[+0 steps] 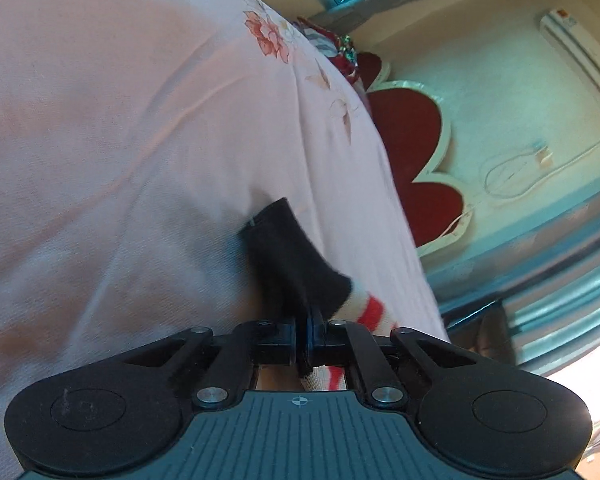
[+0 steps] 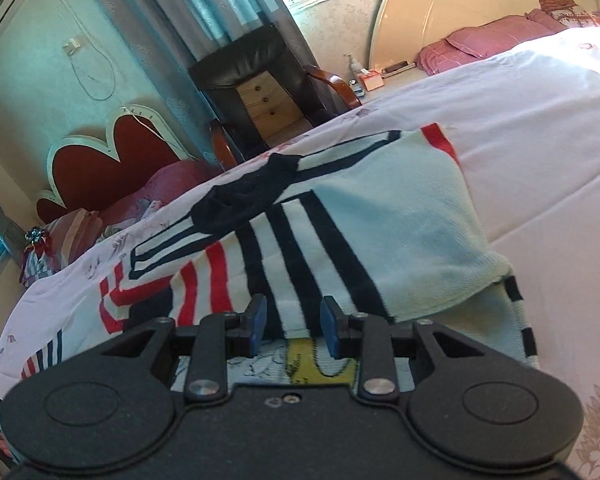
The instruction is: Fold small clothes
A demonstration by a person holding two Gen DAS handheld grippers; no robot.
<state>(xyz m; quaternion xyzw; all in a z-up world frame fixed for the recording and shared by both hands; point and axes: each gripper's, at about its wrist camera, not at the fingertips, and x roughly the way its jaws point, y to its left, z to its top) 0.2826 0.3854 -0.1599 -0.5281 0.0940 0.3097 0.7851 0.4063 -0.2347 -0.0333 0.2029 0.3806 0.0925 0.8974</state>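
On hand: my left gripper (image 1: 302, 330), jaws pinched tight on a black-cuffed, red-and-white striped sock (image 1: 296, 264) lifted over the floral bedsheet (image 1: 120, 120); my right gripper (image 2: 293, 326), jaws parted and holding nothing, over a striped sweater (image 2: 360, 216) lying on the bed.

We see a knitted cloth sweater (image 2: 380, 216), a soft matt bedsheet (image 1: 120, 140), matt black plastic fingers (image 2: 256, 320) and a glossy leather chair (image 2: 244, 60).

Left gripper (image 1: 302, 334) clamped (tightly); right gripper (image 2: 292, 326) spread.
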